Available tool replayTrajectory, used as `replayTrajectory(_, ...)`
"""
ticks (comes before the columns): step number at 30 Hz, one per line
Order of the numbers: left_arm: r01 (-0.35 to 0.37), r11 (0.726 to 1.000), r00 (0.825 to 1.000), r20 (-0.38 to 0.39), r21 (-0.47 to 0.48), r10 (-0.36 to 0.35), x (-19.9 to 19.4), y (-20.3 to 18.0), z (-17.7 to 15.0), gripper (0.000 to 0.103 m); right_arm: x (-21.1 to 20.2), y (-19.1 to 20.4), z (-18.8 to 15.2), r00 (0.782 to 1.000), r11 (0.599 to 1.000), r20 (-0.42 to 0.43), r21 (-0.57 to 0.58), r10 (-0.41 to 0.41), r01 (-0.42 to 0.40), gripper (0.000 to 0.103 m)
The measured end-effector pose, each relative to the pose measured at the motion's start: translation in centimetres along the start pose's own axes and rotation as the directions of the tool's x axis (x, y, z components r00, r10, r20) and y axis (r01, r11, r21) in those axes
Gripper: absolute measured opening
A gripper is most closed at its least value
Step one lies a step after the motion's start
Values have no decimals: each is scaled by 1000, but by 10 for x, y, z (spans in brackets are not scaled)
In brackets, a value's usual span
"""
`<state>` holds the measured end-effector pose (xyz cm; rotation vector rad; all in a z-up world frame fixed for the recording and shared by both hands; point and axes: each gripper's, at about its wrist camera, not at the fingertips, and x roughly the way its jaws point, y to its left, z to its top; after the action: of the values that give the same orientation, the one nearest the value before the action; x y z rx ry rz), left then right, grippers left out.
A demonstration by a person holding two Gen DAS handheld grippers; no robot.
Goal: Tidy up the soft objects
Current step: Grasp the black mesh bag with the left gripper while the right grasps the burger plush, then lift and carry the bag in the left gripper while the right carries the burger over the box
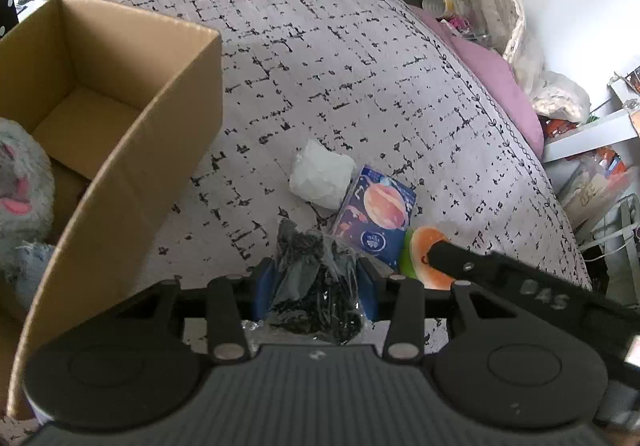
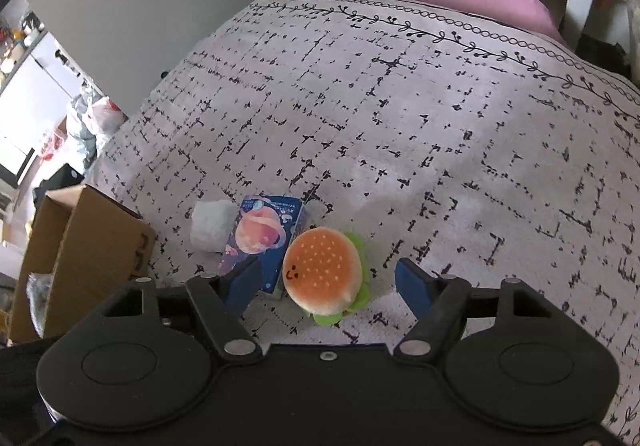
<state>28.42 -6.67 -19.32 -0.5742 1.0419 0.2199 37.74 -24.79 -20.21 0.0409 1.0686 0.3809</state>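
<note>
The left gripper [image 1: 316, 282] has its blue fingers [image 1: 264, 286] clenched on a crinkly clear bag of dark bits [image 1: 316, 286], held above the bedspread [image 1: 360, 66]. The cardboard box [image 1: 132, 134] stands open at about ten o'clock from it, with a grey plush toy [image 1: 20, 182] already inside. The right gripper [image 2: 324, 278] hovers with its fingers released, spread wide around the plush hamburger [image 2: 322, 272] — not yet touching it, as far as I can tell.

Risks, as I judge them: the slick bag could slide out of the pinch on its way over the box wall, since only its middle is squeezed. The hamburger lies just beside the blue planet-print pack [image 2: 262, 242], so the right gripper's nine o'clock finger could catch the pack and drag it along. The crumpled white wad [image 1: 320, 178], at twelve o'clock from the bag, is touching that pack and may get nudged too.

Writing: the pack carries small print too blurred to read; raised characters on the other gripper's arm in the left view look like "04S", uncertainly.
</note>
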Motion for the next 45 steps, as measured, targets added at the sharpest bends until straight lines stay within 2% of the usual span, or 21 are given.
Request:
replayTrajectory(5, -17, 1000, 1000, 14, 7, 16, -9, 2, 5, 43, 7, 3, -3, 1000, 1000, 17, -22, -20, 20, 72)
replayTrajectory(7, -20, 1000, 1000, 16, 9, 20, -11, 2, 5, 43, 10, 3, -5, 999, 999, 24, -25, -22, 23, 68)
replayTrajectory(9, -23, 1000, 1000, 21, 15, 23, -15, 2, 5, 43, 18, 6, -7, 999, 999, 10, -34, -42, 42, 61)
replayTrajectory(10, -26, 999, 999, 24, 18, 26, -17, 2, 5, 43, 21, 7, -9, 999, 998, 3, -43, -51, 51, 54)
replayTrajectory(11, -28, 999, 999, 26, 19, 28, -19, 2, 6, 43, 24, 11, -11, 998, 996, -2, -62, -61, 61, 42)
replayTrajectory(16, -38, 999, 998, 41, 35, 36, -32, 4, 9, 43, 17, 16, -12, 999, 996, -2, -79, -49, 48, 28)
replayTrajectory(27, -35, 996, 995, 99, 82, 27, -72, -1, 17, 43, -17, 23, -10, 999, 999, 38, -44, 19, -17, 27)
replayTrajectory(33, -32, 993, 989, 145, 118, 15, -99, 0, 22, 43, -36, 31, -9, 994, 996, 69, -46, 81, -78, 27)
replayTrajectory(45, -46, 992, 977, 213, 116, 21, -145, 27, 43, 43, -75, 57, -11, 981, 987, 140, -113, 134, -118, 27)
